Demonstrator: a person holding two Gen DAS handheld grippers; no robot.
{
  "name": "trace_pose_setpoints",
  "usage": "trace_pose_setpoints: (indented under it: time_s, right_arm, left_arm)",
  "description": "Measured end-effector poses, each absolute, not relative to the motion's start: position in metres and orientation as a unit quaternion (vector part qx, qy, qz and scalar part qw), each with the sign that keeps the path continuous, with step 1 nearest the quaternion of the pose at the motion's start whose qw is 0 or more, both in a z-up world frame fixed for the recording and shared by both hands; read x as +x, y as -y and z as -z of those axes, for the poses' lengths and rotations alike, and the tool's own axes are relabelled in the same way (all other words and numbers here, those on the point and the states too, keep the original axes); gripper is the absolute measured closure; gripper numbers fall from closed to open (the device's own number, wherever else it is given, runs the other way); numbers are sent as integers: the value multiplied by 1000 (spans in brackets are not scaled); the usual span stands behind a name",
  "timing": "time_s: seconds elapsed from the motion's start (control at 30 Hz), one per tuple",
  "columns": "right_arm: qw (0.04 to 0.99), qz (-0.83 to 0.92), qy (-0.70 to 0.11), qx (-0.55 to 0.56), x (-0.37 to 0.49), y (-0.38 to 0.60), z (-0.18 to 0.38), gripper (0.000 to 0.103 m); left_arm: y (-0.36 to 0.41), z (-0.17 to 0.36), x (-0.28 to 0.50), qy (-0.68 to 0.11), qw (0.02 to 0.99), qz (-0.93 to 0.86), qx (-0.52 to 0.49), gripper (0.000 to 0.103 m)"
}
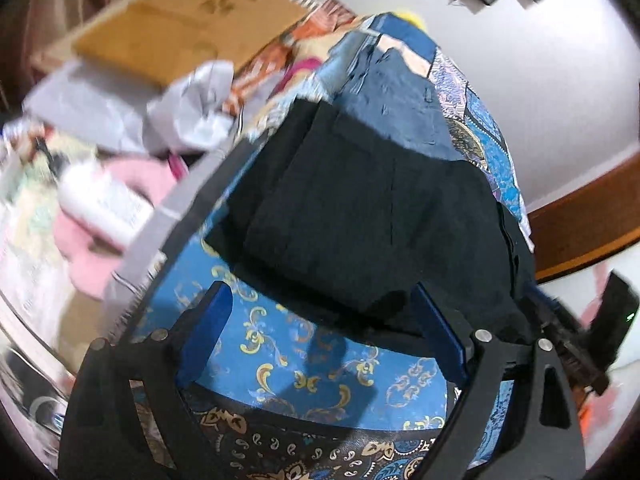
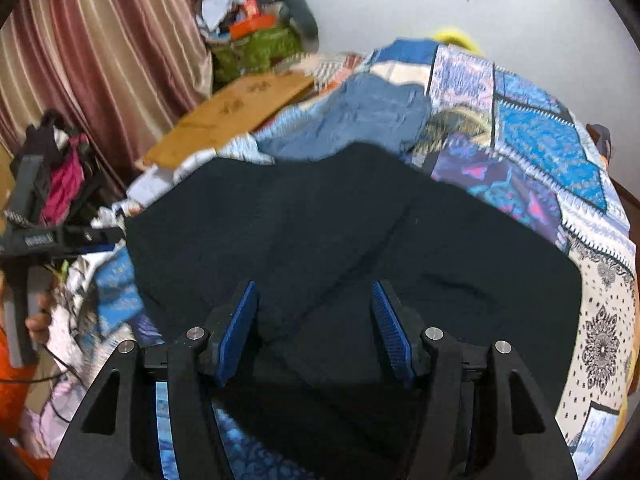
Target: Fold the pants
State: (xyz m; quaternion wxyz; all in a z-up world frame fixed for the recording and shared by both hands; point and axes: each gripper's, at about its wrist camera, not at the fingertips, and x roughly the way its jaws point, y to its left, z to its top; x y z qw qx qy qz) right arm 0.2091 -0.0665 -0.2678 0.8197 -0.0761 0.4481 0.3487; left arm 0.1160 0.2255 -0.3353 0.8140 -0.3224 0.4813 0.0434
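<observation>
A: Grippers?
B: Left gripper [image 1: 320, 312] spread wide, empty, over bedspread [image 1: 280, 344]. Right gripper [image 2: 314, 322] also wide, empty, above black pants [image 2: 360, 232].
A: Beyond?
B: Pants lie on bed; blue jeans [image 2: 360, 116] farther back.

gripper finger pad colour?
Blue ribbed pads on black fingers; clearest in the right wrist view.

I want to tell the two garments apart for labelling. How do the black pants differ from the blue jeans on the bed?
The black pants are plain black; the jeans are faded blue. The pants lie near the grippers, the jeans behind them, farther up the bed. The pants show much more area than the jeans. Both lie on the patterned bedspread.
</observation>
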Motion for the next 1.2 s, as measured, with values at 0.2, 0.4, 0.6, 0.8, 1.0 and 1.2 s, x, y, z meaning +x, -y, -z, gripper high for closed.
trace_pose_setpoints:
  time_s: [0.2,0.4,0.6,0.8,1.0,1.2]
  right_arm:
    - [812,-360,-453,-73,209,69,269,46]
    - [812,-365,-449,-71,208,68,270,45]
    - [812,-370,-447,-65,207,70,270,45]
    - [814,-369,-446,-54,206,73,269,45]
    - [830,-342,-440,-32,202,95,259,45]
    - [860,-285,-424,11,201,157,243,45]
  left_arm:
    - [-235,355,126,-478,788,-23,-387,10]
    - [-227,364,154,-490,781,-31,-387,1]
    - [-224,369,174,-498,782,-76,-367,20]
    - [-235,368,176,-491,783,-98,-369,69]
    - [-210,323,173,-456,843,-121,-260,78]
    - [-178,252,173,-390,895,-97,-194,79]
